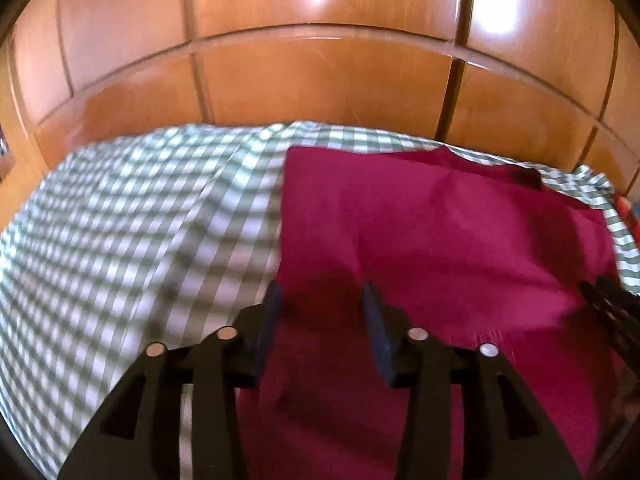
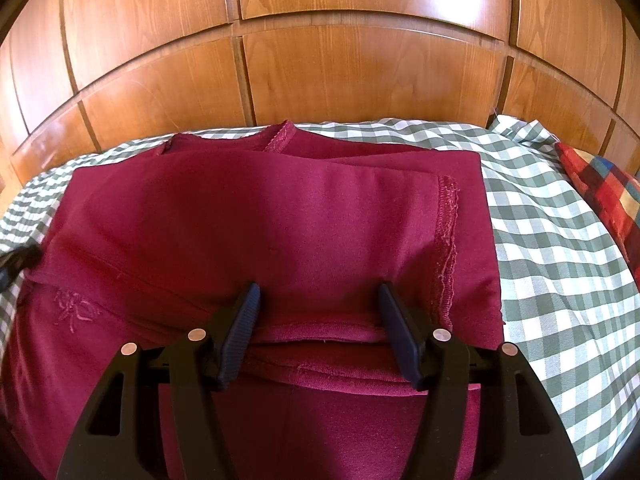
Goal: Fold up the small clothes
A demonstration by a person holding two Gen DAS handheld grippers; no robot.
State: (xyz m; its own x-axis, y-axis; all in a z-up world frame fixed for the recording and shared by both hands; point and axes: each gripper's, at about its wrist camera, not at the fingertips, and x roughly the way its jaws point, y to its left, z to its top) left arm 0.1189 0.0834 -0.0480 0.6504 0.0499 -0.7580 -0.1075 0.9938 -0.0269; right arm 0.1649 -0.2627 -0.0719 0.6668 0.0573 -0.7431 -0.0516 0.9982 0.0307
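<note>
A dark red garment [image 2: 256,232] lies partly folded on a green-and-white checked cloth [image 2: 552,248]. Folded layers and stitched hems show at its right side and near edge. My right gripper [image 2: 318,300] is open and hovers over the garment's near folded edge, holding nothing. In the left wrist view the same garment [image 1: 440,232] lies on the checked cloth [image 1: 120,232]. My left gripper [image 1: 322,300] is open over the garment's left part, empty. The right gripper's tip shows at the far right [image 1: 608,300]. The left gripper's tip shows at the left edge [image 2: 16,260].
A glossy wooden panelled wall [image 2: 340,72] rises right behind the checked surface. A red, blue and yellow plaid cloth [image 2: 604,192] lies at the far right edge.
</note>
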